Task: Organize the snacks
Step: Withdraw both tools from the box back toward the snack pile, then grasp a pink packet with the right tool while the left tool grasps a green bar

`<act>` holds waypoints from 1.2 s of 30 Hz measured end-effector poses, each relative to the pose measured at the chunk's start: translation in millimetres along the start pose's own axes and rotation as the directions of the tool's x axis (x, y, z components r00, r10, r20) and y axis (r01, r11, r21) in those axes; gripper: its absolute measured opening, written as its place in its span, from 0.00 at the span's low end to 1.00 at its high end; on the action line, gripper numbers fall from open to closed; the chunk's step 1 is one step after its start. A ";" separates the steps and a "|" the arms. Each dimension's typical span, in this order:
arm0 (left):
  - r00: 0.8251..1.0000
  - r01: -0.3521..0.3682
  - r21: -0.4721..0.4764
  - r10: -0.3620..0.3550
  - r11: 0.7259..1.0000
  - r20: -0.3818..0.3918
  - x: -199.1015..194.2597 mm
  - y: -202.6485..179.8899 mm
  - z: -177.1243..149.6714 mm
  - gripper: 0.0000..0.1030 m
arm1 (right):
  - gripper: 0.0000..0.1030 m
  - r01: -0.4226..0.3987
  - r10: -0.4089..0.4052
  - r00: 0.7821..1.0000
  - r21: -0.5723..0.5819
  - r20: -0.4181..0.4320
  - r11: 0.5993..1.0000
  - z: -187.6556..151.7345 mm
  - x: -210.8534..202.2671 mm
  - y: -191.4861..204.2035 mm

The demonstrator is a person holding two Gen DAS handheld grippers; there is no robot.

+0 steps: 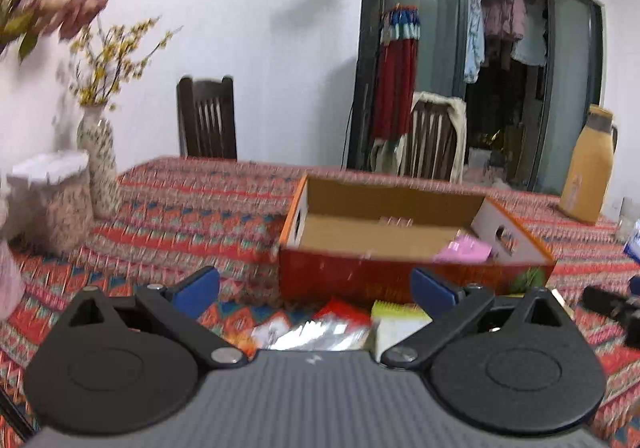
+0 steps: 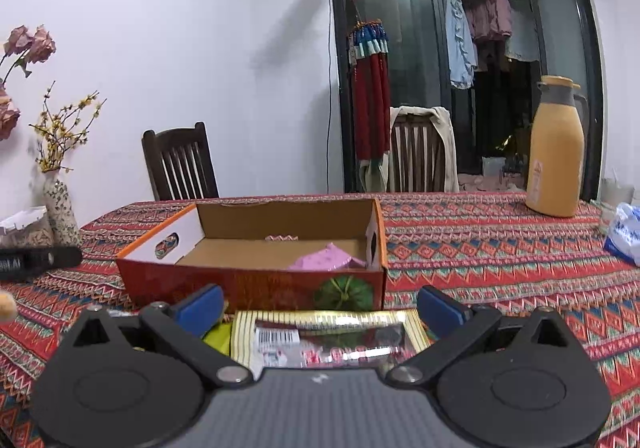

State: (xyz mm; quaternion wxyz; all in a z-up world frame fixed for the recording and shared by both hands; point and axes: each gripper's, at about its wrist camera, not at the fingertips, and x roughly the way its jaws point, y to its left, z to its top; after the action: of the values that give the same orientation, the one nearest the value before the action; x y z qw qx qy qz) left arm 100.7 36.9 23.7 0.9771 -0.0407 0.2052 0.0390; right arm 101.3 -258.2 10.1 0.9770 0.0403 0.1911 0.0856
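Left gripper (image 1: 316, 290) held level, blue-padded fingers (image 1: 198, 290) spread wide apart, nothing between them, right gripper (image 2: 322, 304) likewise level, its blue fingers (image 2: 440, 306) parted wide, gripping nothing

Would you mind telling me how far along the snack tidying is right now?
Early on. Done: a pink packet lies in the cardboard box. In hand: nothing; the left gripper and right gripper are open. Left: the gold-edged packet and silver packet lie on the tablecloth before the box.
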 end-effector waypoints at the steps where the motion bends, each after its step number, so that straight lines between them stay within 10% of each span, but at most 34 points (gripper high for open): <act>1: 1.000 -0.007 0.001 0.007 1.000 -0.009 -0.7 3.4 -5.4 1.00 | 1.00 -0.002 0.002 1.000 0.005 -0.003 1.000 -4.7 -3.3 -1.7; 28: 0.996 -0.031 -0.065 0.026 0.997 -0.080 -10.7 35.2 -39.9 1.00 | 0.99 -0.020 0.016 0.992 -0.027 -0.121 0.999 -43.5 -11.1 9.1; 34: 0.996 -0.025 -0.070 0.019 0.997 -0.091 -7.0 35.5 -42.8 1.00 | 0.52 0.010 -0.022 0.984 -0.072 -0.176 0.997 -42.1 5.0 14.3; 36: 0.996 -0.016 -0.067 0.009 0.998 -0.091 -6.4 33.7 -43.5 1.00 | 0.52 0.012 -0.026 0.982 -0.078 -0.189 0.997 -42.8 11.5 16.9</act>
State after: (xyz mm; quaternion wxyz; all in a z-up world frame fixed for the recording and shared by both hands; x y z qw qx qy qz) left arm 74.5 65.9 -15.5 0.9646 -0.0743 0.2480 0.0502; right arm 93.0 -237.5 -31.7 0.9559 -0.0074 0.2806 0.0870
